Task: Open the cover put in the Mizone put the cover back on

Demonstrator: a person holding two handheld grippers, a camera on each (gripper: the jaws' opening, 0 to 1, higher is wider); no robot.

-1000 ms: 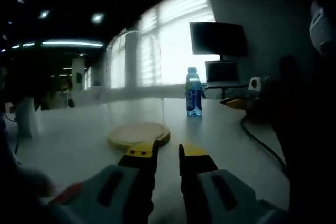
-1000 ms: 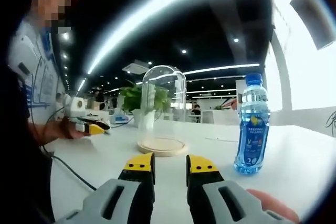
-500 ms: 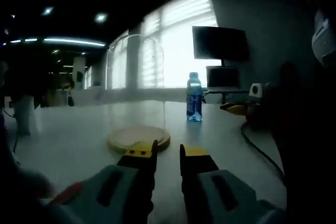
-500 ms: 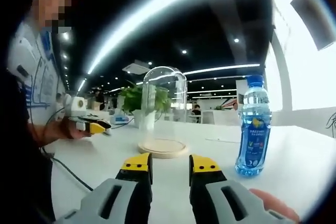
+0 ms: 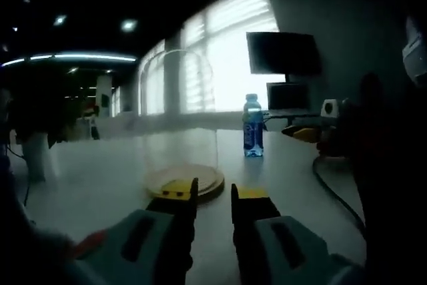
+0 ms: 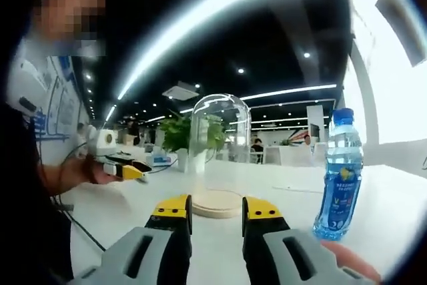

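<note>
Glass dome cover (image 6: 219,143) stands on its round wooden base (image 6: 215,202) toward the middle of the white worktop (image 6: 120,211), not yet lifted, so the step in hand reads as the approach to open it. Going left to right in the right gripper view: the left tool (image 6: 127,170), yellow-tipped, is held low over the worktop's near edge in the person's hand (image 6: 100,171); then the dome; then the right tool (image 6: 215,206), its jaws spread with a clear gap, pointing at the base; then the Mizone bottle (image 6: 339,177), upright and well apart from the dome, nearer the far right edge. In the left gripper view the left tool (image 5: 212,191) also shows its jaws apart, aimed at the base (image 5: 187,181), with the bottle (image 5: 253,126) beyond.

To do this well, I judge one tool should take the dome high on the glass or at a knob, if it has one, which I cannot make out, and lift straight up so the rim clears the wood without dragging. Glass is slick; a firm, centred pinch matters.

The bottle's blue label carries print, too small to read.
</note>
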